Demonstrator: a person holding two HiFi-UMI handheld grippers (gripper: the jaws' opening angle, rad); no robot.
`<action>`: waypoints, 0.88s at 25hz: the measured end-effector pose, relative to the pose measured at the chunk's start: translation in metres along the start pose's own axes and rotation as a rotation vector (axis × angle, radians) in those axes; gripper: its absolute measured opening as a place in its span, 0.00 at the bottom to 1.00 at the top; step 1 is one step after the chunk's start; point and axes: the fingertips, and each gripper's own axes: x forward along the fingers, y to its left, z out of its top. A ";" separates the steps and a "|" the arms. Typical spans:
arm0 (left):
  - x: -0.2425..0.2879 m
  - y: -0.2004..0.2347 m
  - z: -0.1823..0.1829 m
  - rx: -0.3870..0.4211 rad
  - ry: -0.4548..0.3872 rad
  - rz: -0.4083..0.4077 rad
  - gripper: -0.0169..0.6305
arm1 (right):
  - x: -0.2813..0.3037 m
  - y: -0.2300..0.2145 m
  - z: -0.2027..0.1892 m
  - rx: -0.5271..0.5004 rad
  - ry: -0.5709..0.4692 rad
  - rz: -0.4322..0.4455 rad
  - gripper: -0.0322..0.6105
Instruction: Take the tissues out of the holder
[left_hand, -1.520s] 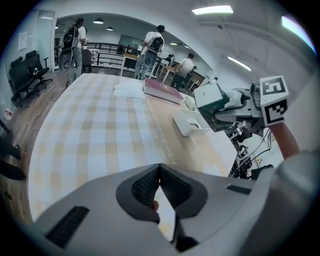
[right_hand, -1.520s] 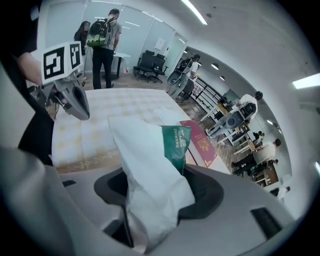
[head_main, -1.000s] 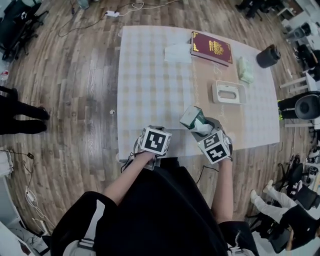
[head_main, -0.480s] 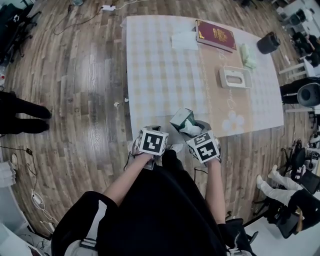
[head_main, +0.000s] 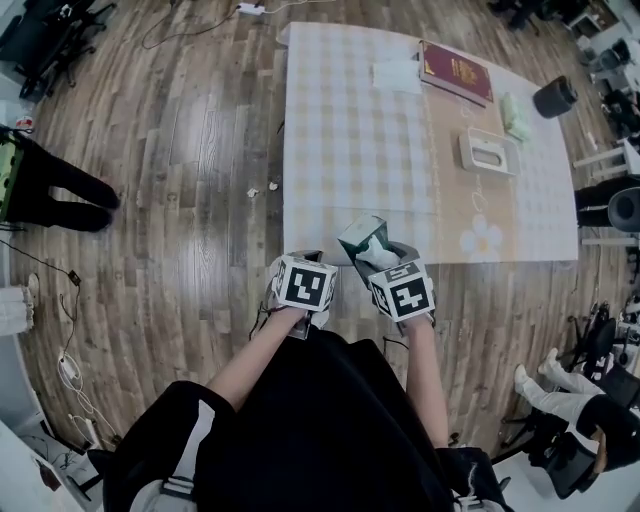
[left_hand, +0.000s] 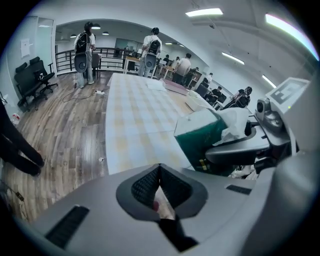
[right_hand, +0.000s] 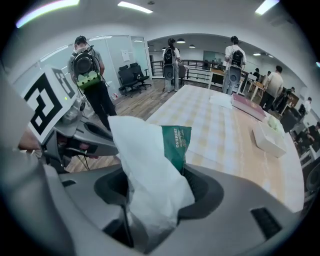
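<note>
A green tissue pack (head_main: 360, 238) with white tissue (head_main: 378, 252) spilling from its top hangs at the table's near edge, with my right gripper (head_main: 388, 262) shut on it. In the right gripper view the tissue (right_hand: 145, 170) and the pack (right_hand: 176, 142) fill the space between the jaws of my right gripper (right_hand: 155, 197). My left gripper (head_main: 302, 262) hovers just left of the pack and is shut. In the left gripper view its jaws (left_hand: 160, 192) meet around a thin pale sliver, and the pack (left_hand: 200, 142) is to the right. The white holder (head_main: 489, 153) stands apart at the far right of the table.
The checked table (head_main: 350, 150) also bears a maroon book (head_main: 456, 72), a folded white sheet (head_main: 397, 76) and a pale green bundle (head_main: 514, 116). A black cylinder (head_main: 553, 97) stands beyond the right edge. A person's legs (head_main: 60, 185) stand on the wooden floor to the left.
Both grippers and the tissue pack have drawn back from over the table to its near edge. The holder and book now lie farther from them.
</note>
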 end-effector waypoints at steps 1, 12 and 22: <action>-0.005 0.004 0.003 -0.011 0.000 0.004 0.04 | 0.000 0.000 0.008 0.013 -0.002 0.007 0.47; -0.069 0.028 -0.058 -0.147 -0.044 0.096 0.04 | -0.004 0.065 -0.003 0.063 0.001 0.112 0.47; -0.095 0.079 -0.058 -0.220 -0.093 0.138 0.04 | 0.021 0.098 0.030 0.073 -0.003 0.177 0.47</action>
